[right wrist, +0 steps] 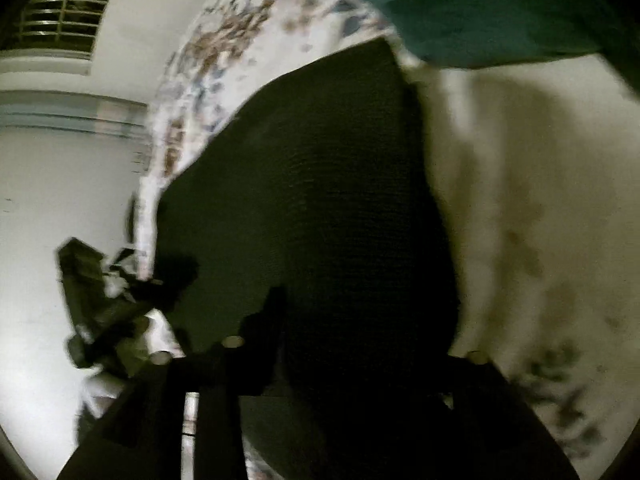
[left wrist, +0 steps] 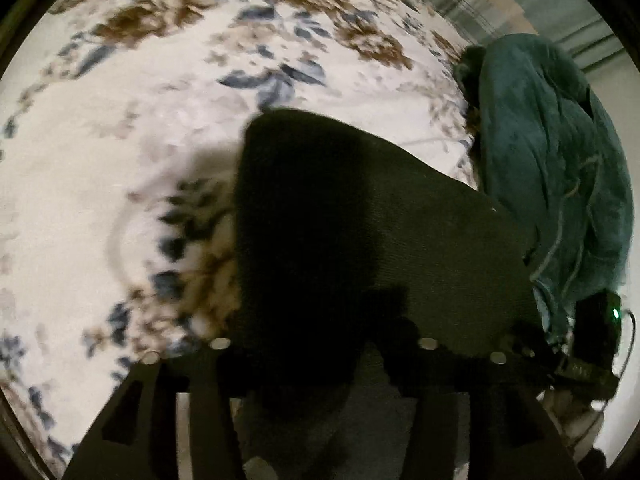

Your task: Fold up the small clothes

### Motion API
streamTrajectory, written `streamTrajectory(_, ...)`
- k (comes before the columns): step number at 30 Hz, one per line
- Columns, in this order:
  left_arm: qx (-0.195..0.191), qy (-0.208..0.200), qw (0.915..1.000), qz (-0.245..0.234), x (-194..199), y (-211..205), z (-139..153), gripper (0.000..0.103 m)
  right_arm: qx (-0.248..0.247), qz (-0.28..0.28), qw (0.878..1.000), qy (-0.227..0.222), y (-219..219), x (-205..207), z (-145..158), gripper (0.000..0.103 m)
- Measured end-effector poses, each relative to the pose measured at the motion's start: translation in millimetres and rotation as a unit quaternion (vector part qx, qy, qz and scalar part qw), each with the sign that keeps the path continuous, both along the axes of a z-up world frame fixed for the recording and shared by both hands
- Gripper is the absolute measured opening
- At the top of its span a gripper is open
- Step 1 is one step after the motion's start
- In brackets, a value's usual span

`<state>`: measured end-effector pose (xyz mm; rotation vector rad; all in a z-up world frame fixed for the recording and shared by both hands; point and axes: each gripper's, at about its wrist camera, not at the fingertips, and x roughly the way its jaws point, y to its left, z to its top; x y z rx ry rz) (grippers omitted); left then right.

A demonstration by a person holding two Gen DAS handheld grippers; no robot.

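A dark knitted garment (left wrist: pixel 360 216) hangs in front of my left gripper (left wrist: pixel 320 356), which is shut on its near edge, above a floral bed sheet (left wrist: pixel 140 120). In the right wrist view the same dark garment (right wrist: pixel 312 200) fills the middle, and my right gripper (right wrist: pixel 352 360) is shut on its near edge. The garment is lifted off the bed and stretched between the two grippers. My left gripper also shows at the left of the right wrist view (right wrist: pixel 104 304), blurred. Both sets of fingertips are hidden by the cloth.
A teal fleece blanket (left wrist: pixel 552 168) lies bunched at the right side of the bed; it also shows at the top of the right wrist view (right wrist: pixel 480 12). A white wall with a vent (right wrist: pixel 64 12) is at the left.
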<state>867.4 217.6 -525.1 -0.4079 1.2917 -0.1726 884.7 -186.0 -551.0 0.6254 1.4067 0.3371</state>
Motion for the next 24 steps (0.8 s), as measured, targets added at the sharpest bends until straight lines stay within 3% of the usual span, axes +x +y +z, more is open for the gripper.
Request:
streamTrajectory(2,0.008,-0.017,0.9998,0.006,-4.9,3.0,8.5,0.067,-0.038,0.001,0.999,0.001,-8.9,-11.2,-0.7,0.051)
streamTrajectory(6,0.048,-0.039,0.9981,0.001,-32.1,-4.7,20.3,0.084,-0.082,0.037,0.996,0.006,-18.9,-50.7,-11.3,0.051)
streamTrajectory(10,0.105,-0.052,0.9931,-0.005,-57.9,-25.4,24.2,0.087,-0.13,0.044,0.991,0.009,-13.9,-64.5,-22.8,0.051)
streamTrajectory(12,0.12,-0.053,0.9914,-0.004,-72.4,-37.5,25.8,0.094,-0.155,0.034,0.987,0.001,-11.2,-68.7,-14.2,0.064)
streamTrajectory(13,0.125,-0.052,0.9908,-0.004,-76.6,-42.2,26.4,0.102,-0.18,0.028,0.983,-0.006,-6.6,-68.9,-7.6,0.07)
streamTrajectory(15,0.136,-0.057,0.9891,-0.003,-91.5,-54.5,32.4,0.102,-0.237,0.019,0.971,-0.024,-0.7,-75.1,8.7,0.098)
streamTrajectory(16,0.139,-0.062,0.9884,0.0,-96.8,-58.3,35.4,0.102,-0.269,0.016,0.962,-0.035,2.5,-79.7,18.1,0.102)
streamTrajectory(20,0.163,-0.074,0.9837,0.016,-116.8,-71.3,53.6,0.103,-0.347,0.007,0.935,-0.069,9.3,-99.0,52.0,0.103)
streamTrajectory(24,0.166,-0.082,0.9824,0.026,-136.7,-78.8,83.3,0.102,-0.387,0.006,0.917,-0.102,20.9,-115.4,91.3,0.103)
